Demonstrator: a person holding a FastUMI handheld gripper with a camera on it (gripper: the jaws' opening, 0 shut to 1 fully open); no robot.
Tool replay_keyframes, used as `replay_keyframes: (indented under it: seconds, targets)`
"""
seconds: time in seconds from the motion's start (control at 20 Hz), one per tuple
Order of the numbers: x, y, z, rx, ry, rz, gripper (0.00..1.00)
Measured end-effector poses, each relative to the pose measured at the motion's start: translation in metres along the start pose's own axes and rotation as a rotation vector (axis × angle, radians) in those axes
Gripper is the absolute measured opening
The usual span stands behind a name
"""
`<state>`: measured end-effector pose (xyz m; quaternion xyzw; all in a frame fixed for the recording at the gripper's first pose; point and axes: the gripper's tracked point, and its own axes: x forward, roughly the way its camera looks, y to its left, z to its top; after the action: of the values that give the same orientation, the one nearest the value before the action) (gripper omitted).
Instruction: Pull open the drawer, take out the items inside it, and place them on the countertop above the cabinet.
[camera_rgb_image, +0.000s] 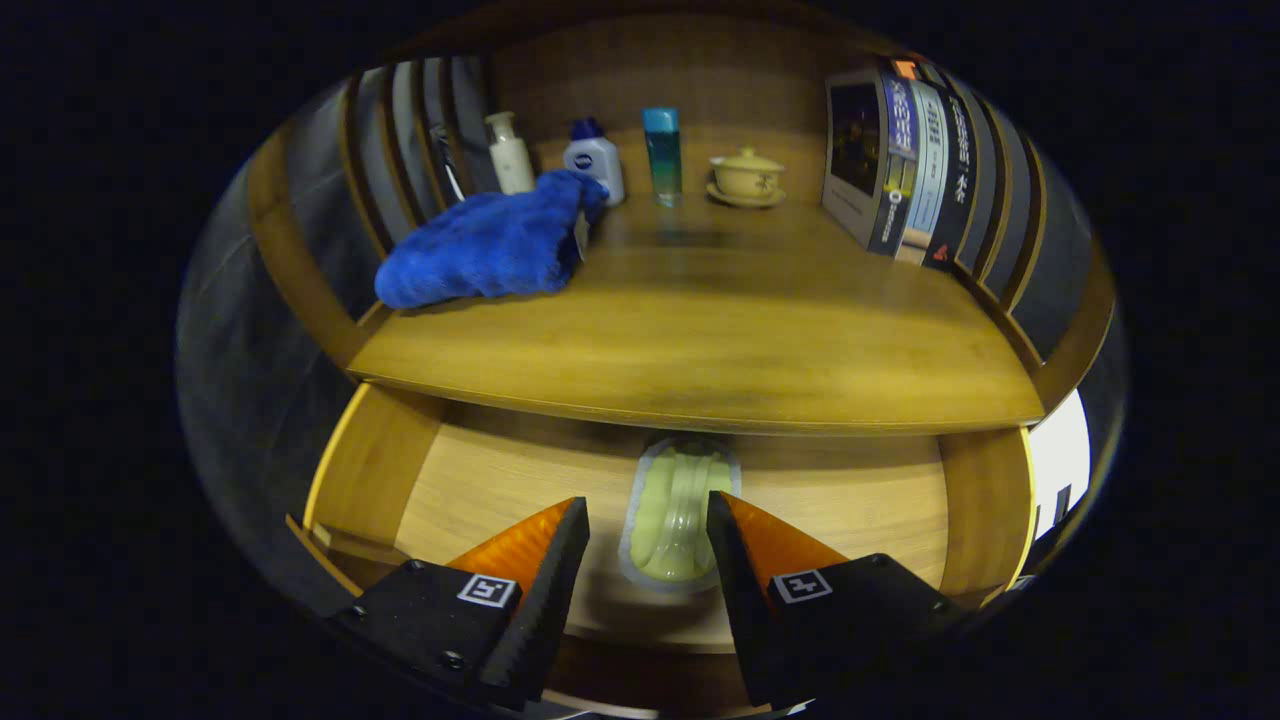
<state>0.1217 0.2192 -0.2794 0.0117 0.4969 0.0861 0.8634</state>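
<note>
The drawer (380, 470) stands pulled open below the wooden countertop (700, 340). On its floor lies a pale yellow-green item in a clear sealed packet (678, 515), partly tucked under the countertop's front edge. My gripper (648, 515) hangs over the drawer, open, with one finger on each side of the packet's near half. Whether the fingers touch the packet is unclear. A blue towel (490, 245) lies bunched on the countertop at the back left.
Along the back of the countertop stand a cream pump bottle (510, 152), a white bottle with a blue cap (594, 158), a teal bottle (662, 152) and a lidded yellow cup on a saucer (746, 177). Books (905, 165) lean at the back right. Slatted sides flank the countertop.
</note>
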Motion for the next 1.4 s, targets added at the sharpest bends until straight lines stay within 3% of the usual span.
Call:
replay_keyframes:
  seconds: [0.15,0.25,0.35,0.4,0.5,0.7,0.95,1.4]
  targets:
    - [0.017,-0.005,-0.017,-0.028,0.105,-0.034,0.78]
    - [0.029,-0.008,-0.026,-0.033,0.161,-0.052,0.69]
    - [0.034,-0.011,-0.011,-0.034,0.112,-0.052,0.64]
    - [0.032,-0.012,-0.011,-0.017,0.129,-0.049,0.3]
    - [0.04,-0.011,-0.006,0.014,0.123,-0.035,0.22]
    - [0.023,-0.013,-0.007,0.023,0.099,-0.015,0.22]
    - [-0.035,-0.009,0.01,-0.019,-0.041,0.037,0.22]
    - [-0.11,-0.012,0.017,-0.05,-0.246,0.06,0.22]
